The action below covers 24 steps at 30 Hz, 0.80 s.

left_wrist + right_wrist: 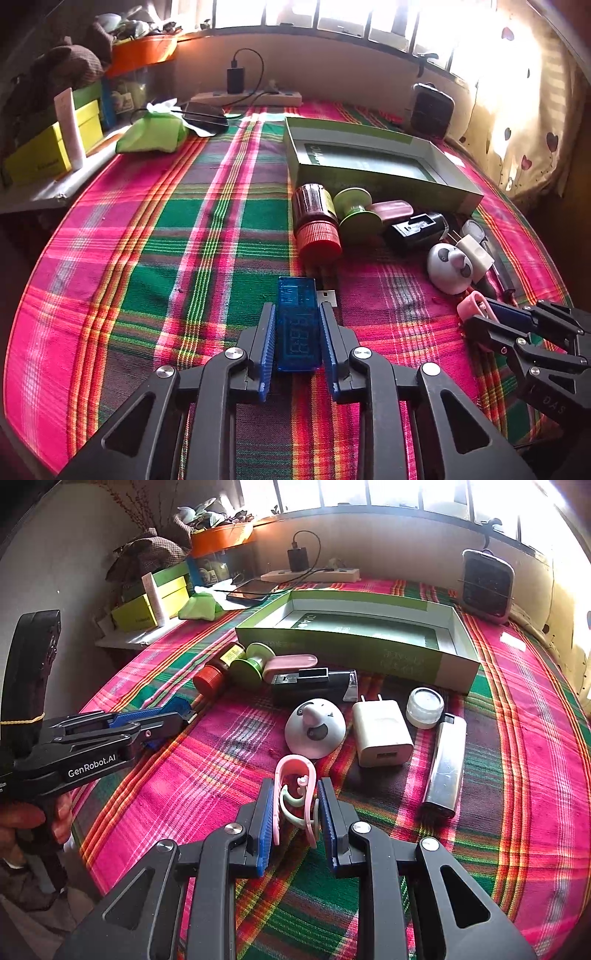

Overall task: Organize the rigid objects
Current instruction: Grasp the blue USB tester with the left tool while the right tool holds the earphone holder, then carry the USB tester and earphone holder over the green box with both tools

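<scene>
Left gripper (pixel 297 325) has its blue pads pressed on either side of a translucent blue USB meter (pixel 298 325), its metal plug pointing away toward the green box (pixel 384 184). The meter lies flat on the plaid cloth (pixel 147 258), well short of the box's near wall.

Right gripper (pixel 295 805) is clamped on a pink clip (pixel 295 794), a looped plastic piece with a paler inner curl, also on the cloth and short of the box.

The green box sits open and shallow, with printed card showing on its floor. Everything else is lined up just in front of its near wall: a brown bottle with a red cap (pixel 214 672) on its side toward the box's left end, a green spool (pixel 251 664) touching it, then a pink case (pixel 291 664) and a black device (pixel 314 686) right against the wall.

A little nearer than those: a white dome toy with a painted face (pixel 316 731), a white USB charger (pixel 380 734) beside it with prongs toward the box, a small clear-lidded jar (pixel 424 707), and a silver lighter (pixel 445 768) lying lengthwise.

A hand (pixel 22 819) grips the left tool's handle, off to the box's left.
</scene>
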Available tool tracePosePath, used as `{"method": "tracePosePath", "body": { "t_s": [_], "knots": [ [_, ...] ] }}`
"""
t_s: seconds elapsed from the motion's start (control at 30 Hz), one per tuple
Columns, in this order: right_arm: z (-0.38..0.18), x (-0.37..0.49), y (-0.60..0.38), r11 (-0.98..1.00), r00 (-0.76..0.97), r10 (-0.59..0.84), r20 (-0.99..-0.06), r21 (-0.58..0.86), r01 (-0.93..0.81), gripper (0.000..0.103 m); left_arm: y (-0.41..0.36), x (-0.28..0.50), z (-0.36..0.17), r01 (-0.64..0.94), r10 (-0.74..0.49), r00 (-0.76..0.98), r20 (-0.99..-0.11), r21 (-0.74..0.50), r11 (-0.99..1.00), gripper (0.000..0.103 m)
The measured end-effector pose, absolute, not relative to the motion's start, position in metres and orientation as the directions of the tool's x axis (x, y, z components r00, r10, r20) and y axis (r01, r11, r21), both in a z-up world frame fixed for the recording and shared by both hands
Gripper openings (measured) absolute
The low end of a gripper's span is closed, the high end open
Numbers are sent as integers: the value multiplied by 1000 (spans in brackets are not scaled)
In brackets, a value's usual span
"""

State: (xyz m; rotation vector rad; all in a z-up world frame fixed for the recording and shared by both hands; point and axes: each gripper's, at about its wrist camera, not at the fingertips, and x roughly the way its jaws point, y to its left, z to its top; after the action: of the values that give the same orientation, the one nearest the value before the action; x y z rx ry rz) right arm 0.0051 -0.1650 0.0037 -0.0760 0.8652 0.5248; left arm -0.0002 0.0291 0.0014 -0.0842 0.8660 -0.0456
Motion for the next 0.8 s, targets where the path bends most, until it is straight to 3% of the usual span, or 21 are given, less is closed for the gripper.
{"method": "tracePosePath", "body": {
  "t_s": [0.8],
  "knots": [
    [15, 7, -169, 882, 559, 399, -727, 138, -450, 24, 30, -2, 20, 15, -86, 682, -726, -104, 994, 21]
  ]
}}
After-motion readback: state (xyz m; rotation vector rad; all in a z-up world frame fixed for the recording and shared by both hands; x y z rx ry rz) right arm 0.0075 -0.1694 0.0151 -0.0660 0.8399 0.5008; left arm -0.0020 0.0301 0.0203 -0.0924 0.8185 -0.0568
